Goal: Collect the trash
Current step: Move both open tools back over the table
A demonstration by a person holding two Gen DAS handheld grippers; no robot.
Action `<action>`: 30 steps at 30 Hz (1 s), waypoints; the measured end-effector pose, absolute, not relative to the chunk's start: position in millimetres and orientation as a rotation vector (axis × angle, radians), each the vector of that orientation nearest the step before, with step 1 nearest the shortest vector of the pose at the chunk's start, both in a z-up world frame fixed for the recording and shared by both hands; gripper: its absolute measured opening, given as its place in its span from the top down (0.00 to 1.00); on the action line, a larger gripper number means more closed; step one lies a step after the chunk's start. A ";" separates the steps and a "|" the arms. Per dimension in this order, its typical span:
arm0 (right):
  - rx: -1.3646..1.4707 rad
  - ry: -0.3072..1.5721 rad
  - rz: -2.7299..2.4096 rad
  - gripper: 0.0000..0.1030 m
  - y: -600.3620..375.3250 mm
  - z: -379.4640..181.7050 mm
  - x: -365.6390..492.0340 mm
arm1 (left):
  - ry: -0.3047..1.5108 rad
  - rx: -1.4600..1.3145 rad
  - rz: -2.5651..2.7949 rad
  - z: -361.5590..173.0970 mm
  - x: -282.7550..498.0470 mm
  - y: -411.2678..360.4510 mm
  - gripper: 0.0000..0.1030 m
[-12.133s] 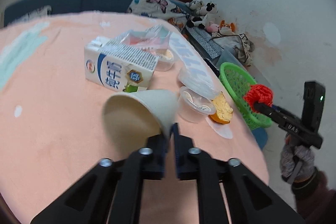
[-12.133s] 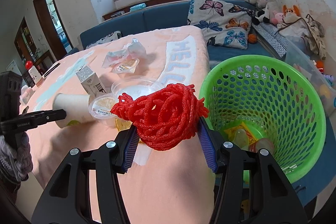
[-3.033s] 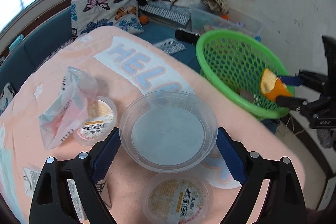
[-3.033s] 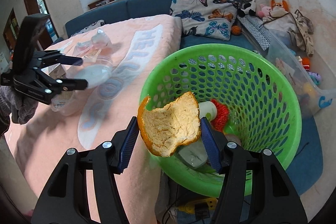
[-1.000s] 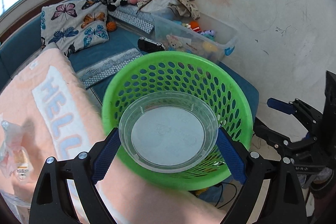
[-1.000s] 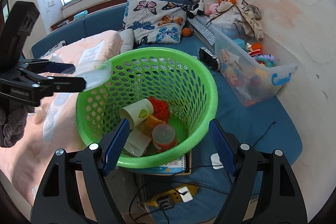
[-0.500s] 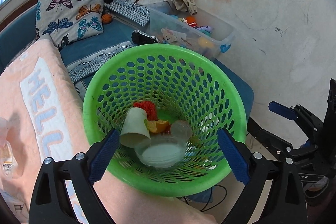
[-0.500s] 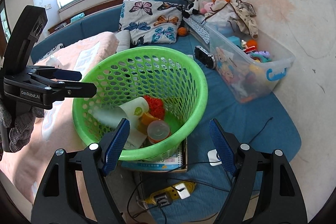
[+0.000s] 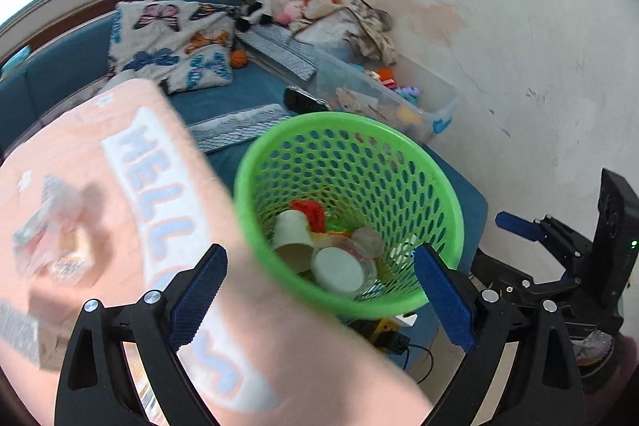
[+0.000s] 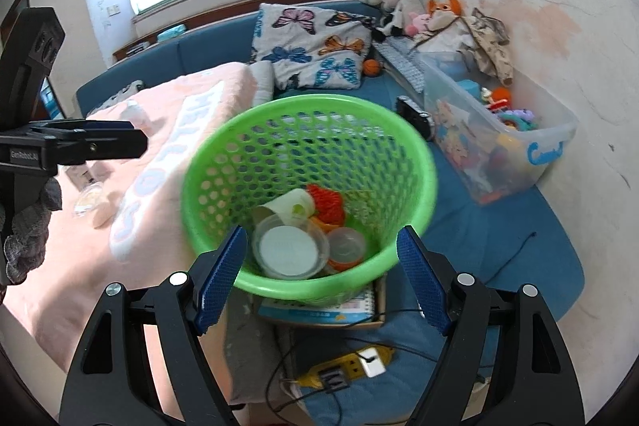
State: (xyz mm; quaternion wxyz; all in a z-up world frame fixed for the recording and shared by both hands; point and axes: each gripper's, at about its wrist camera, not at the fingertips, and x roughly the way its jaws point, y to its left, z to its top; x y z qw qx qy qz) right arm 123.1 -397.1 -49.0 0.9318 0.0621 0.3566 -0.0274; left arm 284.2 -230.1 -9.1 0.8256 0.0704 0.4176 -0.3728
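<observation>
Noting the clear round lid, clamped a second ago in the left gripper, now lying inside the green basket, so one more piece counting as collected. Recording perforated plastic basket walls beside the soft pink-clothed counter, where blurred wrappers are remaining. Finding a paper cup and red mesh under the lid. Showing both left and right gripper fingers apart, empty.
</observation>
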 end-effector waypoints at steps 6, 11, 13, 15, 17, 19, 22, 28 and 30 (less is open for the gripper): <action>0.098 0.736 0.018 0.25 -363.7 -50.4 133.4 | 0.853 0.099 -0.693 -1.5 275.0 -174.6 0.11; 0.066 0.749 0.106 0.25 -329.8 -51.6 143.2 | 0.826 0.081 -0.583 4.6 269.8 -125.2 0.11; 0.039 0.754 0.153 0.25 -311.2 -51.9 147.9 | 0.823 0.074 -0.544 5.2 269.0 -108.2 0.11; 0.014 0.757 0.189 0.25 -293.3 -52.6 152.3 | 0.817 0.066 -0.504 6.5 266.5 -89.6 0.11; -0.015 0.766 0.234 0.25 -273.1 -54.6 157.9 | 0.813 0.055 -0.465 7.4 265.2 -72.8 0.11; -0.040 0.769 0.268 0.25 -256.4 -55.8 162.4 | 0.812 0.041 -0.442 7.8 265.3 -60.0 0.11; -0.060 0.778 0.320 0.25 -233.8 -57.4 170.4 | 0.814 0.020 -0.399 8.0 264.3 -39.5 0.11; -0.087 0.795 0.404 0.25 -197.7 -61.5 189.7 | 0.817 -0.018 -0.328 6.0 261.4 -3.9 0.11; -0.103 0.805 0.423 0.25 -187.0 -63.9 196.3 | 0.820 -0.031 -0.305 4.6 260.8 7.1 0.11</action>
